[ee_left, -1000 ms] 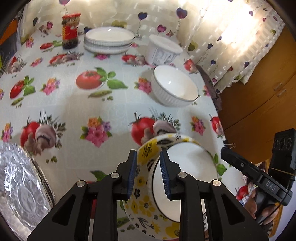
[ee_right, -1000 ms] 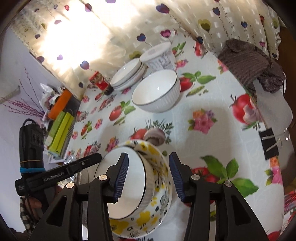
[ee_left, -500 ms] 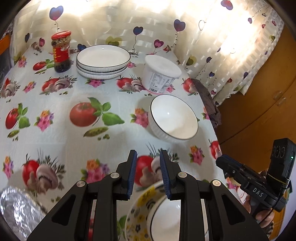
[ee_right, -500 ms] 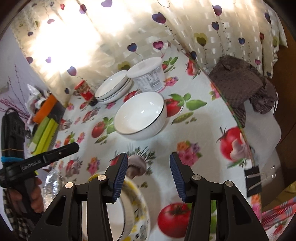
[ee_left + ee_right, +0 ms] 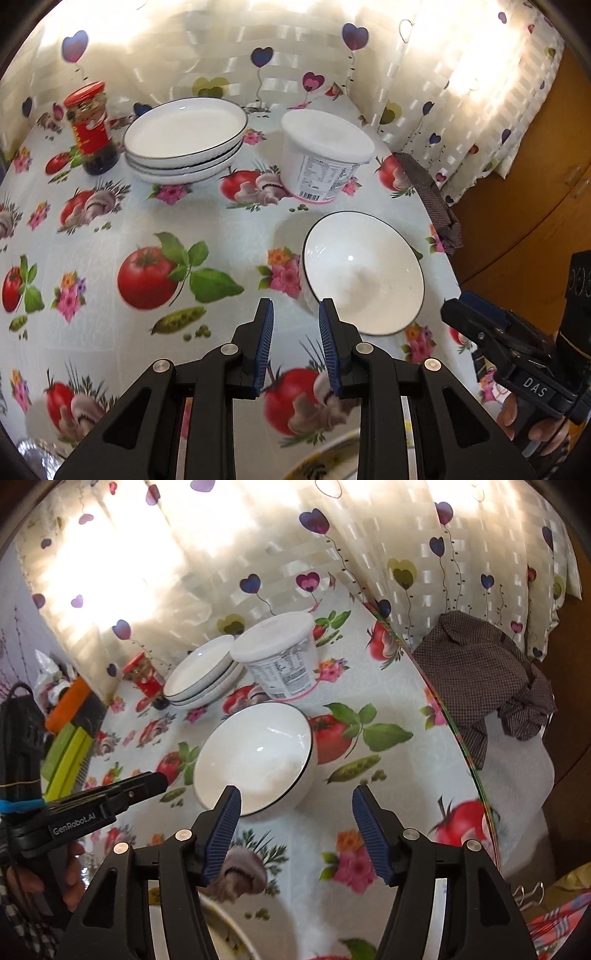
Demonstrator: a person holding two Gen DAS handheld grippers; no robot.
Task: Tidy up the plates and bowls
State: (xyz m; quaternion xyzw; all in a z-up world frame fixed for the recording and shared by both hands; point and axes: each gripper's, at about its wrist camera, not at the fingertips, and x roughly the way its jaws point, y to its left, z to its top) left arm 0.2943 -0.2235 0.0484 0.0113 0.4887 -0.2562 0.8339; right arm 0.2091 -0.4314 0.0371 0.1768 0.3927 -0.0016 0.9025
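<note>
The white bowl sits alone on the table, just before the tub. The right gripper is opening, empty, toward it; the left gripper is kept narrow, empty, beside it.

Right gripper opening, fingers empty.

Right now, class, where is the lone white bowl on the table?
In both wrist views the white bowl stands by itself near the table's right edge, just in front of the lidded white tub, with the stacked plates further back left.
</note>
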